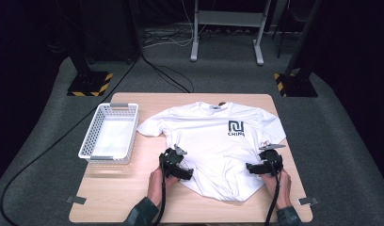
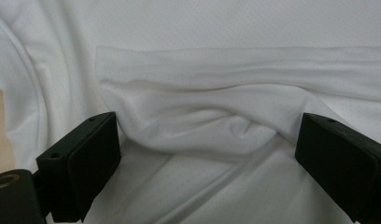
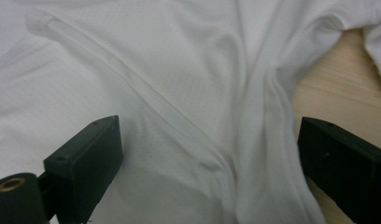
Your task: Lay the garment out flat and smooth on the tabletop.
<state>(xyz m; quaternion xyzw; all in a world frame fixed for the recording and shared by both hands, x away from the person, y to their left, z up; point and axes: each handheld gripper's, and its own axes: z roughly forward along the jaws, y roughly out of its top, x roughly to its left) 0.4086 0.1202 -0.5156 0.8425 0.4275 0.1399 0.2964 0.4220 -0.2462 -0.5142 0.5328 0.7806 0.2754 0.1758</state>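
Hands low, tongs point(image 1: 186, 172) point(image 1: 252, 167) spread over shirt point(image 1: 213, 141)

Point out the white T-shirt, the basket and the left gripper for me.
white T-shirt point(image 1: 206, 136): high view, middle of the chest.
basket point(image 1: 88, 139): high view, left side wall.
left gripper point(image 2: 207, 161): left gripper view, midway between its open fingertips, over bunched cloth.

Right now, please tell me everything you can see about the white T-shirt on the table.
The white T-shirt lies face up on the wooden table, collar away from the person, short sleeves spread. A dark logo sits on its chest. The cloth looks thin and finely dotted. Its lower part is bunched and creased. The left gripper and right gripper are at the lower sides, jaws open over the cloth. A white basket stands apart from it.
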